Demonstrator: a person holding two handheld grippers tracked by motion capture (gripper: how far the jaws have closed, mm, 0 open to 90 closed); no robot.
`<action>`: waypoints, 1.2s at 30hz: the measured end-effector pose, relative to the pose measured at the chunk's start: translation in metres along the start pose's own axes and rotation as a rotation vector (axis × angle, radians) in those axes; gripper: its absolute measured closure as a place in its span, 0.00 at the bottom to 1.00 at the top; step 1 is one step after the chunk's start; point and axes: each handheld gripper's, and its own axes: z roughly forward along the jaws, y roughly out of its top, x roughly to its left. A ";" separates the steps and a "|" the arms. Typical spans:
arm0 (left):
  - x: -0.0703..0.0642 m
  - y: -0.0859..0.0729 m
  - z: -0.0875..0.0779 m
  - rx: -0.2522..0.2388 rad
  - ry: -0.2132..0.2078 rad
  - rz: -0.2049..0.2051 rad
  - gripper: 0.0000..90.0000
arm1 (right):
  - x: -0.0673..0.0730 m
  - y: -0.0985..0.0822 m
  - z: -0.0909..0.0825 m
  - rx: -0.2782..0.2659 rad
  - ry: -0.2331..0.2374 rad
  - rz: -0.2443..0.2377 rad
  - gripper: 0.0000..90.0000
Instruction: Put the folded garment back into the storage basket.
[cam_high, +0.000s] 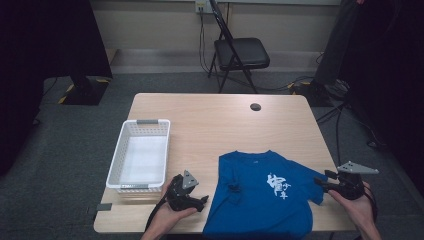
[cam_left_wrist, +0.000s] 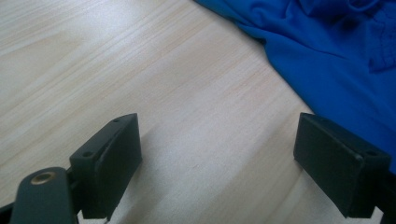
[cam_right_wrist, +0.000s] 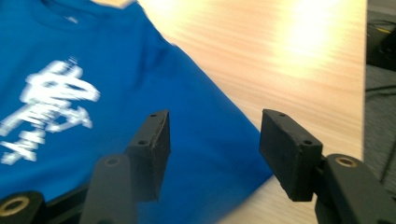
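A blue T-shirt with a white print lies spread front-up on the near part of the table, its hem at the near edge and one sleeve bunched on the left side. The left gripper rests just left of the shirt, fingers spread wide over bare wood and grasping nothing. The right gripper hovers at the shirt's right sleeve, its fingers apart above the cloth, not pinching it. A white basket stands at the table's left.
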 end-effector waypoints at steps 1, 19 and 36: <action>0.000 0.000 0.000 0.000 0.000 0.000 0.16 | -0.002 -0.001 0.002 0.008 0.003 0.005 0.48; 0.000 0.000 0.000 -0.001 -0.002 0.002 0.16 | -0.008 -0.009 0.018 0.083 -0.035 -0.040 0.56; 0.001 0.001 0.001 -0.002 0.001 -0.001 0.16 | -0.007 -0.010 0.021 0.073 -0.004 -0.022 0.91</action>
